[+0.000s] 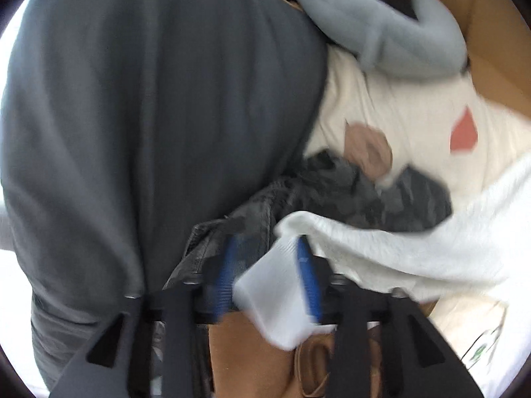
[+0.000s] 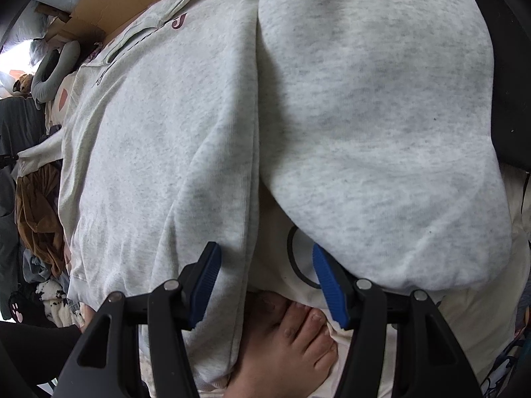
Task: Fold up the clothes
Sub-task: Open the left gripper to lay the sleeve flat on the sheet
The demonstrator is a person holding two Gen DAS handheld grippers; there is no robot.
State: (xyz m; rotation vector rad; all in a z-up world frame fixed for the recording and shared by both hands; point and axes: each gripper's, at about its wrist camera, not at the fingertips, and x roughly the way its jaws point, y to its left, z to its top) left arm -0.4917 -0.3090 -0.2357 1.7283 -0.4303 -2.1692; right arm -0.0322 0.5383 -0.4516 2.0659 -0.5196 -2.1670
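My left gripper is open over a heap of clothes. A white fabric corner lies between its blue pads, against the right one; blur hides any contact. A large dark grey garment fills the left of that view, with a dark fuzzy garment and a white fleece to the right. My right gripper is open above a light heather-grey sweatshirt. The sweatshirt's hem edge runs between the pads. Its bulging sleeve hangs by the right fingertip.
A person's bare foot rests on the cream sheet just under my right gripper. Cardboard boxes stand behind, with a pale blue-grey plush pillow. A brown garment and other clothes are piled at the left.
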